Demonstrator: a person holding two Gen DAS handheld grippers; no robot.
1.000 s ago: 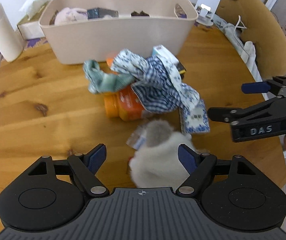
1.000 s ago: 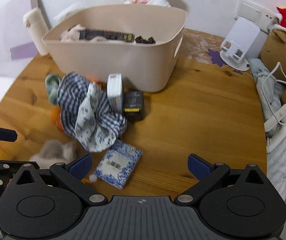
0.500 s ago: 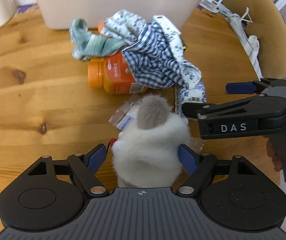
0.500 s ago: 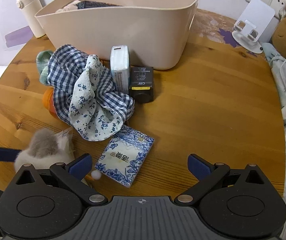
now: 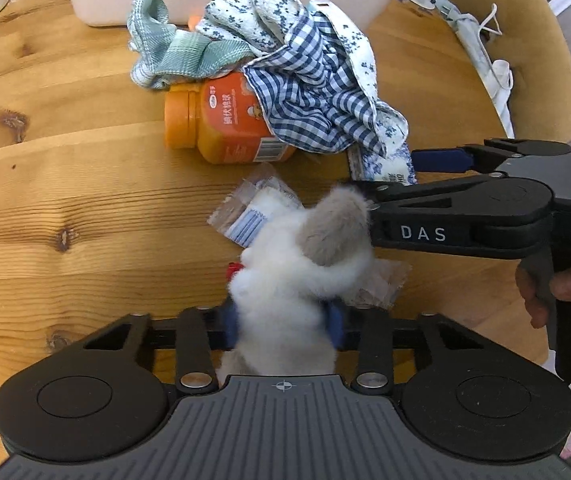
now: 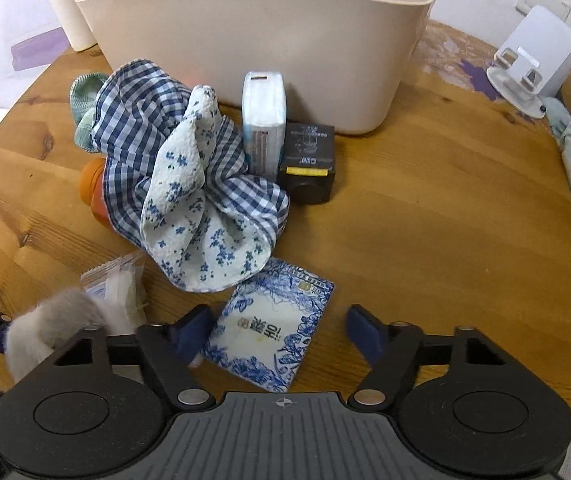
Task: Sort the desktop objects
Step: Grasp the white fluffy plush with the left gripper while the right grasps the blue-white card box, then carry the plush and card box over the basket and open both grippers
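Note:
My left gripper [image 5: 283, 322] is shut on a white and grey plush toy [image 5: 297, 276] near the table's front; the toy also shows at the left in the right wrist view [image 6: 51, 320]. My right gripper [image 6: 279, 332] is open, its fingers either side of a blue-and-white patterned packet [image 6: 269, 330] lying flat. It also shows from the side in the left wrist view [image 5: 445, 184]. A beige bin [image 6: 269, 36] stands at the back. In front of it lie a checked and floral cloth [image 6: 189, 184], an orange bottle [image 5: 225, 120], a green cloth [image 5: 169, 56], a pale blue box [image 6: 263, 124] and a black box [image 6: 309, 160].
Clear plastic sachets [image 5: 251, 212] lie under the plush toy. A white flask [image 6: 65, 4] stands back left. A white stand [image 6: 529, 64] and a brown plush with cables [image 5: 517, 52] sit at the right edge of the round wooden table [image 6: 445, 220].
My left gripper moved forward and closed on the plush toy. My right gripper moved forward and down so its open fingers straddle the patterned packet.

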